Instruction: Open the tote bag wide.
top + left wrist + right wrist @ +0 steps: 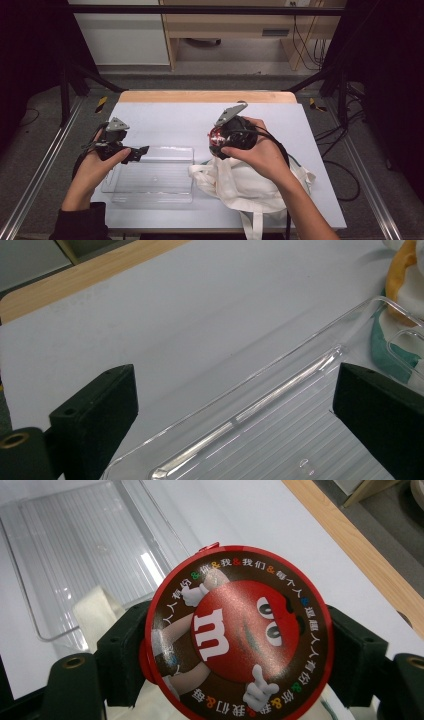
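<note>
Gripped between the fingers of the right gripper [216, 141]: a round red-and-brown M&M's tin [239, 640], lid face turned toward the right gripper view's camera, red cartoon character and a ring of Chinese lettering plainly legible. Held clear of the desk [175, 117], above the near-right corner of a clear plastic tray [152, 175] and the top edge of a white cloth tote bag [240, 185]. Pressed against the tin's left and right edges, one black finger [125, 655] on each side. Wrapped around the right gripper's body from the right, the person's right hand [260, 152].

At left, the left gripper [142, 150] in the left hand [95, 167], fingers spread wide apart with nothing between them, poised over the tray's far-left edge. Seen between those fingers in the left gripper view: the tray's far rim [280, 375] and ribbed floor, with bare white desk beyond.

Flat on the desk, the tray, with nothing in it. Slumped just beside its right side, the tote bag, one strap touching the tray's near-right corner. Along the far edge of the desk, a strip of light wood [205, 96].
</note>
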Demonstrator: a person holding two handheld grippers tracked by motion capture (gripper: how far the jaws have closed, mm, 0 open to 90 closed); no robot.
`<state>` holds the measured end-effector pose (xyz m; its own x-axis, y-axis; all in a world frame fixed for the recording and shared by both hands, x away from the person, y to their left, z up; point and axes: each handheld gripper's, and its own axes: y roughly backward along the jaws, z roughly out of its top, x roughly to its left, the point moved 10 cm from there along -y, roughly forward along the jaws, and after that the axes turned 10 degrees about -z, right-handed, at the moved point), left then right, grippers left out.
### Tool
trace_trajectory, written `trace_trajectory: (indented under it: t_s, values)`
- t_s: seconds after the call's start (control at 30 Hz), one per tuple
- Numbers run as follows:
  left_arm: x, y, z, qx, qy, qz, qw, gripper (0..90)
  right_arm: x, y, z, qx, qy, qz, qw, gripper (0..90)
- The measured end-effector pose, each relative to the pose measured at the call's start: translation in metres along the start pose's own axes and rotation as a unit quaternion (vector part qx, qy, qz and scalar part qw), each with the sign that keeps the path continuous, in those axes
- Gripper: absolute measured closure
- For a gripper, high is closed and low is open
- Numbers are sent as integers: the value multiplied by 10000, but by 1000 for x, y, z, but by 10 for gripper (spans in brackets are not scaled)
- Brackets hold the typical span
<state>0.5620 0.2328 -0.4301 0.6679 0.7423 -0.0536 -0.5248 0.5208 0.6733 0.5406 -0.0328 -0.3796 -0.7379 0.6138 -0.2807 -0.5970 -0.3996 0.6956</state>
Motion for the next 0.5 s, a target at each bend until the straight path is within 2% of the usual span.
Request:
trace_trajectory:
  t_s: [0.17, 0.33, 0.43, 0.5]
  values:
    - [1, 4, 0, 56, -132, 65, 9999, 44, 5, -9, 7, 51, 75, 68, 9999, 245]
    - [2, 5, -2, 76, -230, -6, 9997, 44, 3, -16, 12, 71, 40, 15, 10000, 245]
    - [3, 5, -4, 96, -105, 20, 9999, 43, 3, -20, 17, 18, 37, 22, 10000, 245]
    - [4, 5, -5, 115, -109, 18, 9999, 44, 5, -22, 21, -15, 40, 77, 10000, 245]
